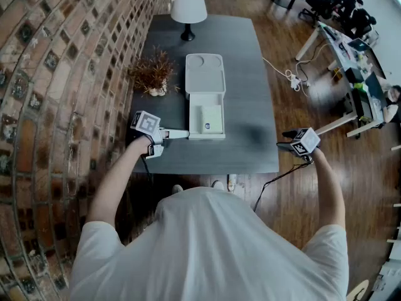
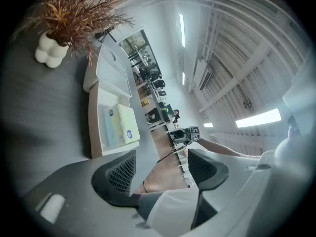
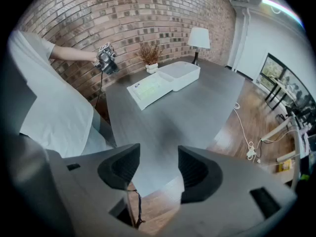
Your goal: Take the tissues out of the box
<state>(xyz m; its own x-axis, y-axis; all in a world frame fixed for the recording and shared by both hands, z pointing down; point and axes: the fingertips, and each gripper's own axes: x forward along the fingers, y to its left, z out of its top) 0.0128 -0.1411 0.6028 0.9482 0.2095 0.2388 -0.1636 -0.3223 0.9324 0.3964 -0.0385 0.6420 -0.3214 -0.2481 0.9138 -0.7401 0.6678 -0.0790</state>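
An open white box (image 1: 192,114) lies on the dark grey table (image 1: 250,105), its lid (image 1: 204,74) flipped away from me. A pale green-and-blue tissue pack (image 1: 211,116) rests flat inside the box; the left gripper view shows the tissue pack (image 2: 121,125) within the box wall (image 2: 95,132). My left gripper (image 1: 180,133) is level with the box's near left corner, shut and empty (image 2: 162,169). Beyond the table's front right corner my right gripper (image 1: 285,142) hangs over the floor, shut with nothing in it (image 3: 159,169). The box (image 3: 150,89) lies far ahead of it.
A white lamp (image 1: 188,8) stands at the table's far end. A dried plant in a white vase (image 1: 152,73) sits left of the lid, by the brick wall (image 1: 56,74). A white cable with plugs (image 1: 289,78) lies on the wooden floor; desks (image 1: 351,55) stand at right.
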